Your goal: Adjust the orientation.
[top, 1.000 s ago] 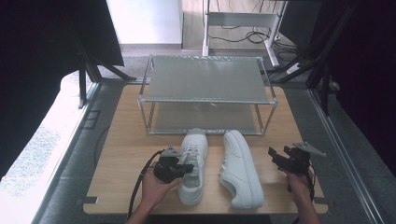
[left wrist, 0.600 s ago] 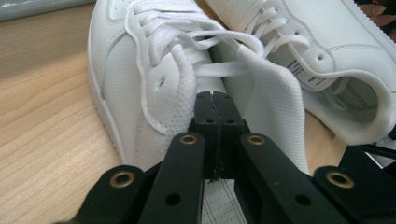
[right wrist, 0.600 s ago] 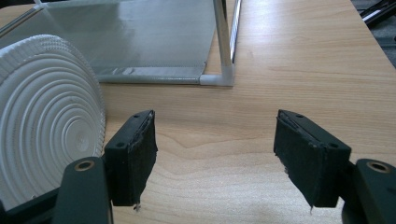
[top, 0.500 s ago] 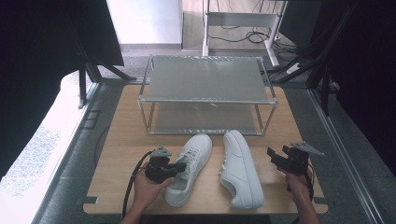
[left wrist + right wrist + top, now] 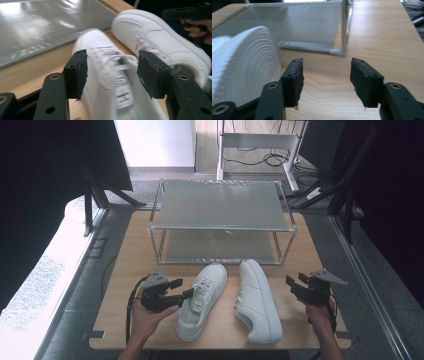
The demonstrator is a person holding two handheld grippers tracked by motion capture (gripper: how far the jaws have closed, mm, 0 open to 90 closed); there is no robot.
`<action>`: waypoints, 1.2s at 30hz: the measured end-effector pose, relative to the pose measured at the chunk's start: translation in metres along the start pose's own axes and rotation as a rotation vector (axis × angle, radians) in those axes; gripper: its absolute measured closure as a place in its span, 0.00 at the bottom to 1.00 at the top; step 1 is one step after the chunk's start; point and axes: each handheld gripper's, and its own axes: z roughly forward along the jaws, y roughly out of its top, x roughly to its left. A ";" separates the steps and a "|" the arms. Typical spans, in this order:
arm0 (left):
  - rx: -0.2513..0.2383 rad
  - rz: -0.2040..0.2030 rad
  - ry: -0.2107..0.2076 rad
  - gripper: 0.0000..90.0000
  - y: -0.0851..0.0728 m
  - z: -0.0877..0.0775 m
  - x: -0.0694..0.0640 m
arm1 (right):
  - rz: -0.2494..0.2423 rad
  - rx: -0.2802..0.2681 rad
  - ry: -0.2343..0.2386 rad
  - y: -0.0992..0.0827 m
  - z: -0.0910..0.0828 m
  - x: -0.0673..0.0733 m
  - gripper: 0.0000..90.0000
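Observation:
Two white sneakers lie on the wooden table [image 5: 125,265] in front of a metal rack. The left sneaker [image 5: 202,300] stands upright, toe angled toward the rack. My left gripper [image 5: 181,288] sits at its left side. Its jaws have just been opening and stand wide open [image 5: 112,72]; the sneaker's laces and tongue [image 5: 107,62] lie beyond the pads, untouched. The right sneaker [image 5: 257,300] is tipped on its side, its ribbed sole [image 5: 244,72] facing my right gripper [image 5: 294,286]. That gripper's jaws [image 5: 325,80] have just been closing a little, and nothing is between them.
A two-shelf metal rack [image 5: 220,202] with grey mesh shelves stands at the table's far half; its corner post [image 5: 344,27] rises ahead of the right gripper. Bare wood [image 5: 382,32] lies to the right of the rack. Dark stands and cables surround the table.
The left gripper let go of the left sneaker and drew back to the left. The sneaker's heel swung left, so it now lies angled. The right hand kept its place.

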 end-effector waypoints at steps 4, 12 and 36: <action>-0.002 -0.041 0.024 0.44 -0.005 -0.001 0.012 | -0.042 0.017 0.059 0.003 -0.002 0.010 0.62; 0.009 -0.078 0.038 0.43 -0.011 0.000 0.022 | -0.128 0.021 0.188 0.012 -0.011 0.039 0.86; 0.015 -0.117 0.047 0.43 -0.013 -0.004 0.030 | -0.348 0.136 0.348 0.005 -0.023 0.122 0.99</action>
